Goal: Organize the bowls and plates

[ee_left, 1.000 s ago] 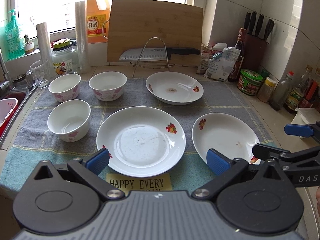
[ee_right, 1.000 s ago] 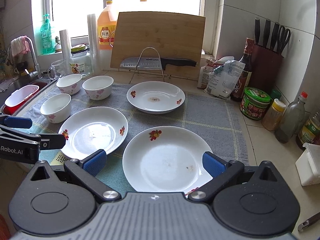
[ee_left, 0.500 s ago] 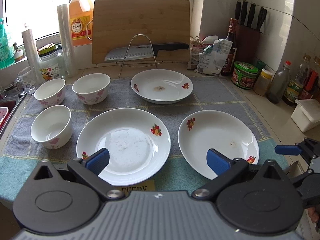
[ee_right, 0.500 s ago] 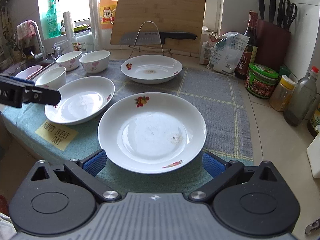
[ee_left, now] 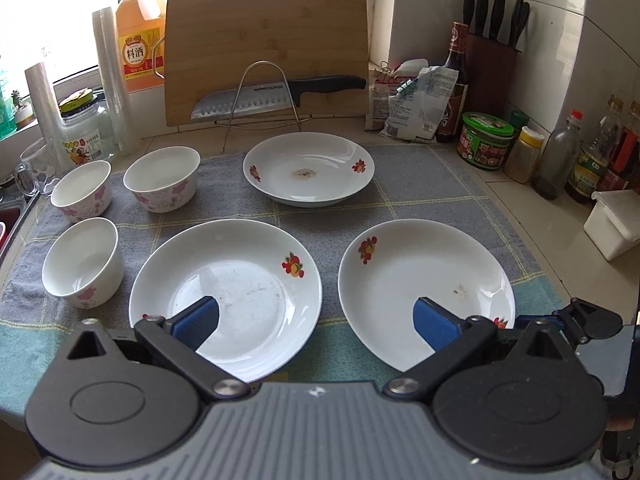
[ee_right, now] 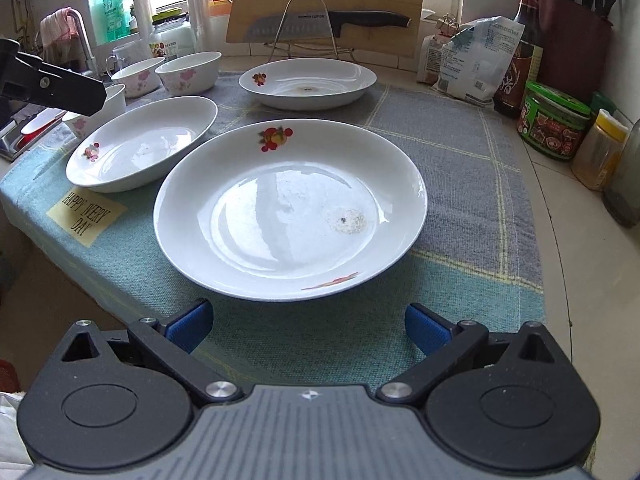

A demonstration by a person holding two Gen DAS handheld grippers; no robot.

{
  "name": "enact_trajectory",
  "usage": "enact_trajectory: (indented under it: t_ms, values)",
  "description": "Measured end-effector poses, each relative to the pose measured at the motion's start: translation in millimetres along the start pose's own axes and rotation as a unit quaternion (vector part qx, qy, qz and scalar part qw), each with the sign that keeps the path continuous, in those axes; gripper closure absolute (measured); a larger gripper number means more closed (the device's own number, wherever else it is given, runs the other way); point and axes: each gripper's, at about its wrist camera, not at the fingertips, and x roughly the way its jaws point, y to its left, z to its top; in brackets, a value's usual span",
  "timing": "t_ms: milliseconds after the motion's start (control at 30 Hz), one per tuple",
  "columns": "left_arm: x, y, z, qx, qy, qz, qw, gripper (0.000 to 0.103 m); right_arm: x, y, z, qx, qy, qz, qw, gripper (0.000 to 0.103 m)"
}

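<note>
Three white plates with fruit prints lie on a grey-green towel (ee_left: pixel 436 196): a near-left plate (ee_left: pixel 228 292), a near-right plate (ee_left: pixel 424 284) and a far plate (ee_left: pixel 308 172). Three white floral bowls (ee_left: pixel 82 260) (ee_left: pixel 162 178) (ee_left: pixel 82 188) stand at the left. My left gripper (ee_left: pixel 316 324) hangs open above the two near plates, holding nothing. My right gripper (ee_right: pixel 308 326) is open and low, just in front of the near-right plate (ee_right: pixel 290 208), whose rim lies just beyond its fingers. The near-left plate (ee_right: pixel 140 148) and far plate (ee_right: pixel 308 82) lie behind.
A wooden cutting board (ee_left: pixel 266 52) and a knife (ee_left: pixel 276 94) on a wire rack stand at the back. Jars, bottles and a knife block (ee_left: pixel 492 68) crowd the right side. A sink edge (ee_right: pixel 24 136) lies left. A yellow note (ee_right: pixel 86 216) is on the towel's front.
My left gripper has shifted right, now over both near plates. My right gripper has dropped low and closed in on the near-right plate's front rim. Both stay open.
</note>
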Motion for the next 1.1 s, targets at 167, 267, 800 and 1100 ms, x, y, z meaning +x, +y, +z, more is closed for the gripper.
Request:
enact_trajectory:
  t_ms: [167, 267, 800, 1100]
  values:
    - [9, -9, 5, 0.017, 0.004, -0.013, 0.9998, 0.001, 5, 2, -2, -0.03, -0.008, -0.01, 0.999, 0.0]
    - [16, -11, 9, 0.017, 0.012, -0.036, 0.9991, 0.001, 5, 0, -4, -0.037, -0.017, -0.005, 0.999, 0.0]
    - [73, -21, 39, 0.106, 0.038, -0.13, 0.9851, 0.001, 0, -1, -15, -0.036, -0.055, -0.003, 0.998, 0.0]
    - [118, -26, 58, 0.157, 0.086, -0.164, 0.97, 0.001, 7, 0, -8, -0.041, -0.056, 0.001, 0.998, 0.0]
